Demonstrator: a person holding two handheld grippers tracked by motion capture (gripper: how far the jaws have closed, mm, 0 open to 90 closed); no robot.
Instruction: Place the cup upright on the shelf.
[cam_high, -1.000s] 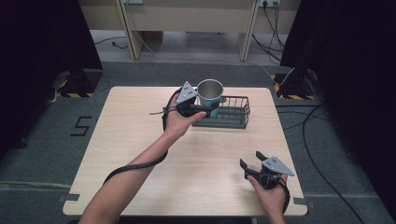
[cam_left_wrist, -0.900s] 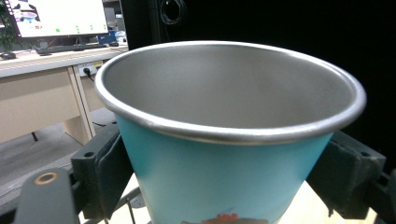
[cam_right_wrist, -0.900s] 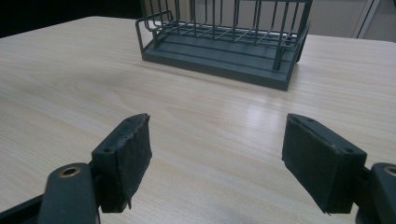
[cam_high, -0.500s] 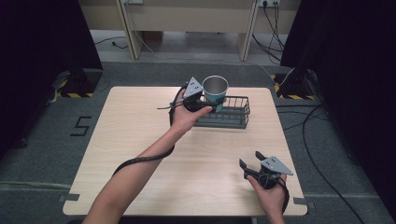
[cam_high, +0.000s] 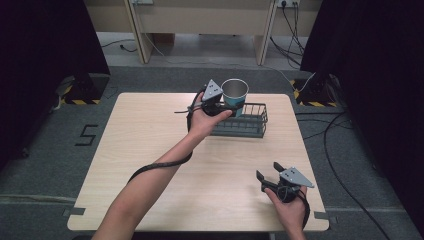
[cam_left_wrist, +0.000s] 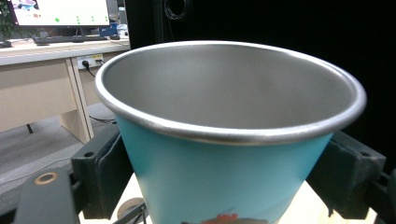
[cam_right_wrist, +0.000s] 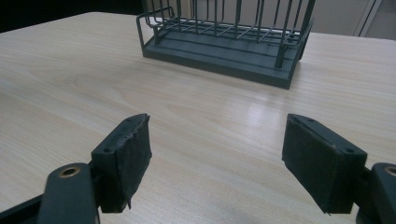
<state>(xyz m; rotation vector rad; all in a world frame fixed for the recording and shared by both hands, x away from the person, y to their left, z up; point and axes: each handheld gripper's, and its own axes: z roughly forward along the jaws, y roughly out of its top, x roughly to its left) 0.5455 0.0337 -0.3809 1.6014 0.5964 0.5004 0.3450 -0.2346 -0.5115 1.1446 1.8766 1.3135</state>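
Observation:
A teal cup (cam_high: 235, 95) with a bare metal inside is held upright above the left end of a dark wire rack (cam_high: 240, 121) at the table's far middle. My left gripper (cam_high: 223, 105) is shut on the cup; in the left gripper view the cup (cam_left_wrist: 224, 186) sits between both black pads, rim toward the camera. My right gripper (cam_high: 269, 173) rests open near the table's front right, with nothing between its jaws. In the right gripper view the gripper (cam_right_wrist: 219, 161) faces the rack (cam_right_wrist: 224, 32) across bare tabletop.
The light wooden table (cam_high: 150, 150) stands on grey carpet. A cable trails from my left gripper along the forearm. Beyond the far edge are desk legs (cam_high: 135, 25) and floor cables (cam_high: 295, 25). Dark curtains flank both sides.
My left gripper has carried the cup a little to the right and farther back, over the rack's left end. The right gripper has stayed put.

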